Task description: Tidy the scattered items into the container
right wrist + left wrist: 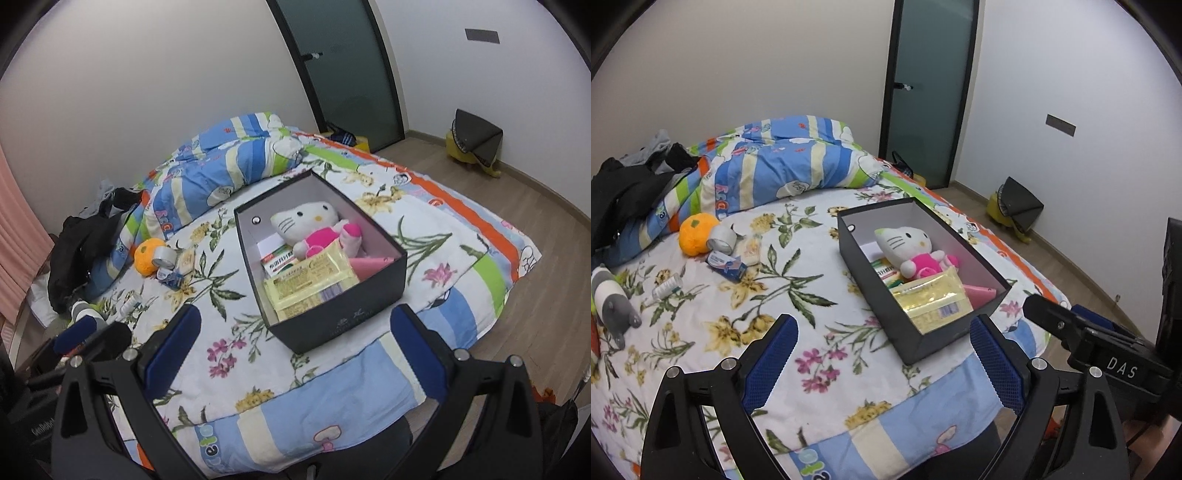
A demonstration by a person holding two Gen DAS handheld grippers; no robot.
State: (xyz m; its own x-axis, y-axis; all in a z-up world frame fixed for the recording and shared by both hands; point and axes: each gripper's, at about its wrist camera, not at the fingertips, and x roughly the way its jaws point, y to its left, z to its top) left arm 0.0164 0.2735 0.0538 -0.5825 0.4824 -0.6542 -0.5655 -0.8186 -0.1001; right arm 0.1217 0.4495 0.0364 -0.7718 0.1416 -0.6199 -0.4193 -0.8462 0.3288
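Observation:
A black box (871, 295) (369, 286) stands on the floral bedspread. It holds a Hello Kitty plush (908, 247) (314, 225), a yellow wipes pack (934, 301) (310, 280), a pink item (980, 295) and a medicine box (279, 263). Still scattered on the bed to the left are an orange plush (696, 232) (147, 254), a tape roll (722, 238) (166, 258), a blue carton (726, 264) (171, 278), a small bottle (666, 288) (129, 302) and a grey plush (611, 299). My left gripper (882, 339) and right gripper (295, 328) are open and empty, hovering near the bed's front edge.
A striped quilt (783, 162) and dark clothes (631, 184) are piled at the back left. A glass door (923, 92) is behind the bed. A yellow stool with a dark cover (1015, 210) stands on the wooden floor to the right.

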